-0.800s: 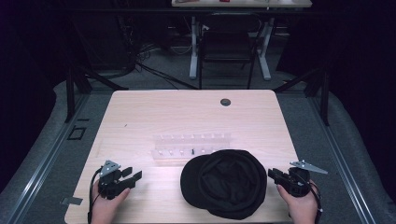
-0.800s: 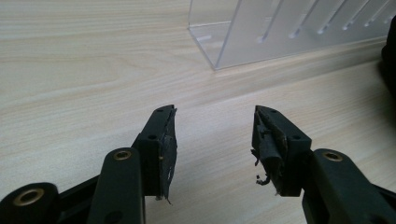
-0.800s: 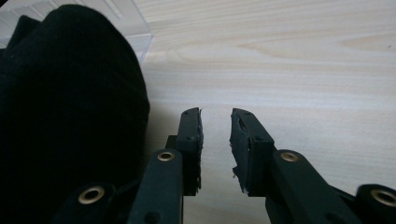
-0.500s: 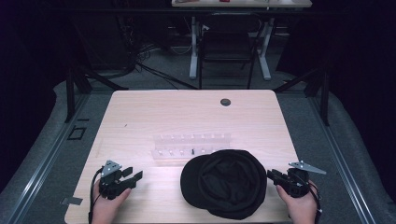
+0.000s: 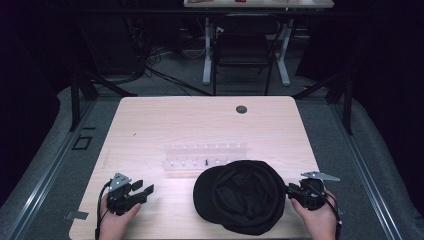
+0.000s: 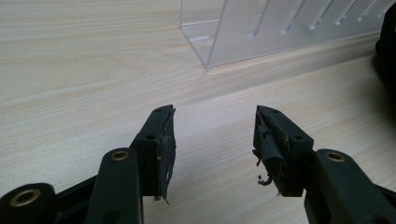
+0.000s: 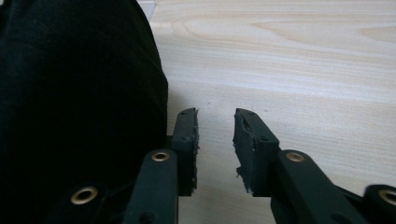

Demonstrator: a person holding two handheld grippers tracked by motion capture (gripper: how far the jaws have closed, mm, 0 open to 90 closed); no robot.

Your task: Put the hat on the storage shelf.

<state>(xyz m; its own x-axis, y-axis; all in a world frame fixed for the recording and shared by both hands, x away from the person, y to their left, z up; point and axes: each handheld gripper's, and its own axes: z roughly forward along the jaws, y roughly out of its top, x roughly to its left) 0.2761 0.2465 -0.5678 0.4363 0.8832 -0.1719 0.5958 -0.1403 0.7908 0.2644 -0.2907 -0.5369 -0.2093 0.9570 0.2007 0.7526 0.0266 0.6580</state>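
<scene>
Black fabric cap (image 5: 241,196) lies on pale wooden table (image 5: 200,125) at near edge; clear plastic slotted rack (image 5: 205,156) just behind it.

- I can read no text, label, brand, number or sign anywhere from my seat.
- The black cap (image 5: 242,195) shows me no logo or lettering.
- The clear rack (image 5: 205,155), at twelve o'clock from the cap, carries no print I can make out.
</scene>
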